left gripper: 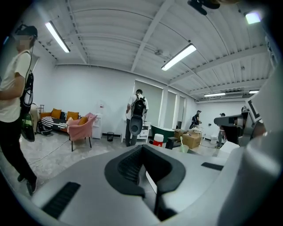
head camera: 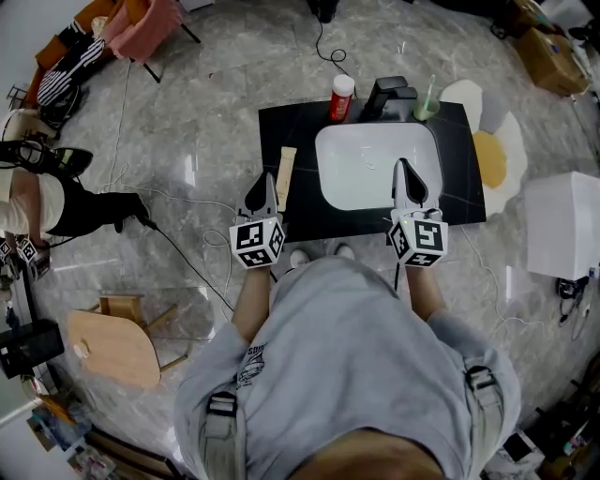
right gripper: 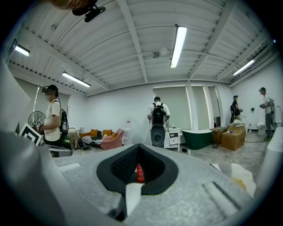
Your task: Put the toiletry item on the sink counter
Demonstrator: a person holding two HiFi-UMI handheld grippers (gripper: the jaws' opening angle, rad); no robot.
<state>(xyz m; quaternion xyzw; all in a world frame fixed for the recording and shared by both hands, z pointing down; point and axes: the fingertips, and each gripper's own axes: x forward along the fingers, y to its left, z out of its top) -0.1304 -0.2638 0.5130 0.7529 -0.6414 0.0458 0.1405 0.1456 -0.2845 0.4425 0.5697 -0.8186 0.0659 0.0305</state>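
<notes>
A cream tube lies flat on the left part of the black sink counter, beside the white basin. My left gripper hovers at the counter's front left edge, just left of the tube, jaws together and empty. Over the basin's front right rim, my right gripper is likewise shut with nothing in it. At the counter's back stand a red bottle with a white cap, a black faucet and a green cup with a toothbrush. The red bottle shows through the right jaws' slit.
A flower-shaped mat lies right of the counter and a white box stands further right. A wooden stool, a pink chair and a person are on the left. Cables cross the marble floor.
</notes>
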